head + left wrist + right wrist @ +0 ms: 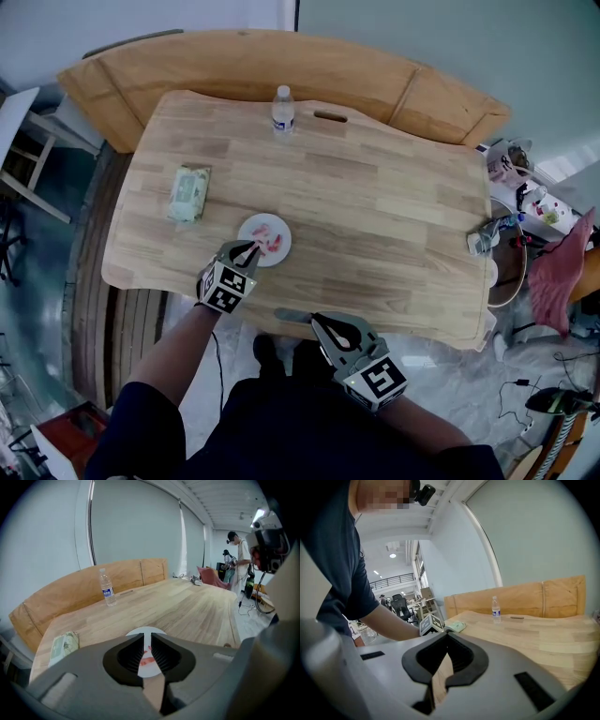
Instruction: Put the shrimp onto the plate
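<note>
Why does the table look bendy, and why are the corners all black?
Head view: the wide lens bows the edges of the table. Left gripper view and right gripper view: the fisheye lens shows a round picture, so the corners stay black, and it curves the table there too.

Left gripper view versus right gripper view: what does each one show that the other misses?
Only the left gripper view shows the white plate with pink shrimp on it, seen through the narrow gap in the left gripper tongs, plus a person standing far off. Only the right gripper view shows the wearer's forearm, the left marker cube and the right gripper with its tongs closed. Both show the table, bottle, wipes pack and bench.
</note>
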Motion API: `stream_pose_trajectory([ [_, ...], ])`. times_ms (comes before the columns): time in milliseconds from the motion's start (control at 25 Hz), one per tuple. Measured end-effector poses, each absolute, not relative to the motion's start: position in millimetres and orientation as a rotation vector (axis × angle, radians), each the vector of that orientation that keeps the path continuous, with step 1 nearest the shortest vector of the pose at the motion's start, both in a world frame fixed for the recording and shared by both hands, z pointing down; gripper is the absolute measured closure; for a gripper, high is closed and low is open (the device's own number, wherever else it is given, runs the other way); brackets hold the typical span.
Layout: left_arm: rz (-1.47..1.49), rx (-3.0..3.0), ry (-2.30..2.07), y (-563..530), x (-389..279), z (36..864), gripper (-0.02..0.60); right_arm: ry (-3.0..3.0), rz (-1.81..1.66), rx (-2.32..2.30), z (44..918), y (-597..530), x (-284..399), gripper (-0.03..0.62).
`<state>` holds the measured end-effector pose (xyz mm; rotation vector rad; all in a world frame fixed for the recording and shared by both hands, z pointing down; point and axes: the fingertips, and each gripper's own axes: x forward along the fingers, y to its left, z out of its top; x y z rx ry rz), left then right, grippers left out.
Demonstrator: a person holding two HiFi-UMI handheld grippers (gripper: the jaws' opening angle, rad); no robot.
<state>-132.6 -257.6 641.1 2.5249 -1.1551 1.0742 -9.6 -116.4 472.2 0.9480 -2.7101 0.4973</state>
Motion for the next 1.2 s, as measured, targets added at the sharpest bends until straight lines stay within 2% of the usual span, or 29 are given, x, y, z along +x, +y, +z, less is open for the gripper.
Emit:
stream_pose_trajectory([
  [760, 0.848, 2.619, -1.196, -134.0, -103.7, 517.0, 0.566, -2.761, 0.368, 0.935, 440.5, -69.5, -30.2, 0.583],
  [1200, 0.610, 2.682, -1.154, -76.9, -93.4, 429.8, 0.575, -2.779, 0.319, 0.921, 431.5, -53.4, -52.2, 0.583],
])
